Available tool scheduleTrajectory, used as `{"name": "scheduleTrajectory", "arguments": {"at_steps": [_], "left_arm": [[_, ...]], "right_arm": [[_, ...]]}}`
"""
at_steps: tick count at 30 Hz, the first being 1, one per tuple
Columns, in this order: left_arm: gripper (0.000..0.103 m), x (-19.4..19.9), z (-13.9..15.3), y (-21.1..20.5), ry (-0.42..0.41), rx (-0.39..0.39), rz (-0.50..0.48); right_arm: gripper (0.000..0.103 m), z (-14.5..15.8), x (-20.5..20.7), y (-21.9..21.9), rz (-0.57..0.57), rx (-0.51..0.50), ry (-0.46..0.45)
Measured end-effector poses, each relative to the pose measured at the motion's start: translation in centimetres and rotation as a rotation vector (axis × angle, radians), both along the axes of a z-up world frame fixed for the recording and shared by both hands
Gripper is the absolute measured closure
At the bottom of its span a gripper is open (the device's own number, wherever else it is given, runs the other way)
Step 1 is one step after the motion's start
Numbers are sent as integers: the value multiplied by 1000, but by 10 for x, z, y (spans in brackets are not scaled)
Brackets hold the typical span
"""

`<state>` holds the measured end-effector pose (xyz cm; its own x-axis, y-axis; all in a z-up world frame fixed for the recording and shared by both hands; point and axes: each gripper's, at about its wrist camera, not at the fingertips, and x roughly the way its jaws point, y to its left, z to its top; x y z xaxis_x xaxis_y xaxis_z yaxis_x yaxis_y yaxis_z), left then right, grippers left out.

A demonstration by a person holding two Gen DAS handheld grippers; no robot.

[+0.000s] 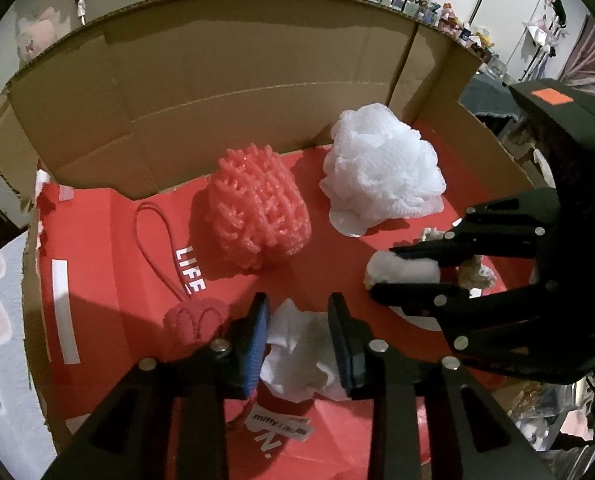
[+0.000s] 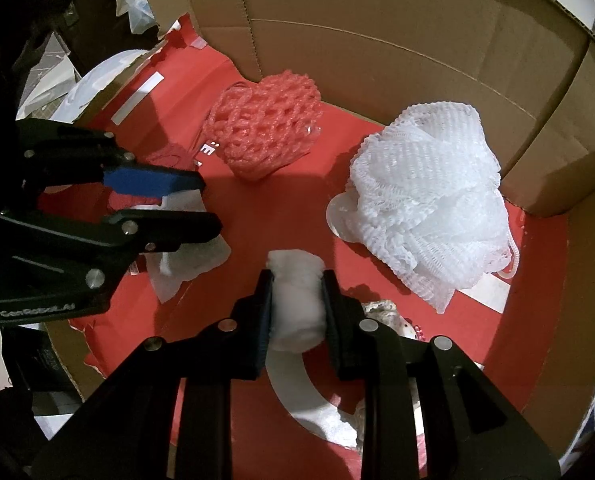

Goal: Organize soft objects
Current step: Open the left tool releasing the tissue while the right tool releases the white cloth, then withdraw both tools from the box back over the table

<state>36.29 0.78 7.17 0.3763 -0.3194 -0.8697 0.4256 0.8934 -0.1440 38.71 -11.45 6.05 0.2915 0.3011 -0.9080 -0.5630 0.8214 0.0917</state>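
Right tongs [image 2: 297,304] clenched on a white cotton wad [image 2: 296,300], low over the red floor of the cardboard box [image 2: 377,40]. Left tongs [image 1: 299,336] parted, straddling crumpled white tissue [image 1: 301,360] without squeezing it. Ahead of both tongs: pink foam net [image 1: 257,212] and white mesh pouf [image 1: 381,168], apart from each other. Red knit ball [image 1: 195,330] just left of the left tongs.

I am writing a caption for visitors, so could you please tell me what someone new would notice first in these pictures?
The white mesh bath pouf stands out against the red liner, at the right of the cardboard box. Left of it sits the pink foam net. Nearer the camera, the right claw pinches a white cotton wad.
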Motion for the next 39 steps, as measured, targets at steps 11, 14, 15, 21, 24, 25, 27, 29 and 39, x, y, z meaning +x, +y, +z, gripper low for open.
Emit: {"name": "scheduleTrajectory", "arguments": {"at_steps": [11,14,15,21,24,25,27,29,39], "left_arm": [[65,0,1,1,-11,-8,10],[64,0,3,2,-16,-19,12],[64,-1,5,3,-18,-20,14],[60,-6,13,7,-38,-38,23],[54,-11,21,8,-65,-54,30],[51,-13,23,9,-71,-58,32],[46,-21,33,11,-96,-72,43],[41,-29,41,10,-119,-80,46],[16,-99,95,13,-280,-159,75]], "right_arm": [[80,-2,-2,-2,2,6,-4],[78,-1,-2,-4,1,11,-3],[75,-1,-2,-3,2,13,-2],[36,4,-9,-2,12,25,-43],[36,11,-13,-3,7,31,-55],[36,14,-15,-4,4,30,-63],[36,20,-19,-7,-3,28,-78],[36,27,-24,-11,-13,28,-94],[32,87,-69,-35,-74,78,-217]]}}
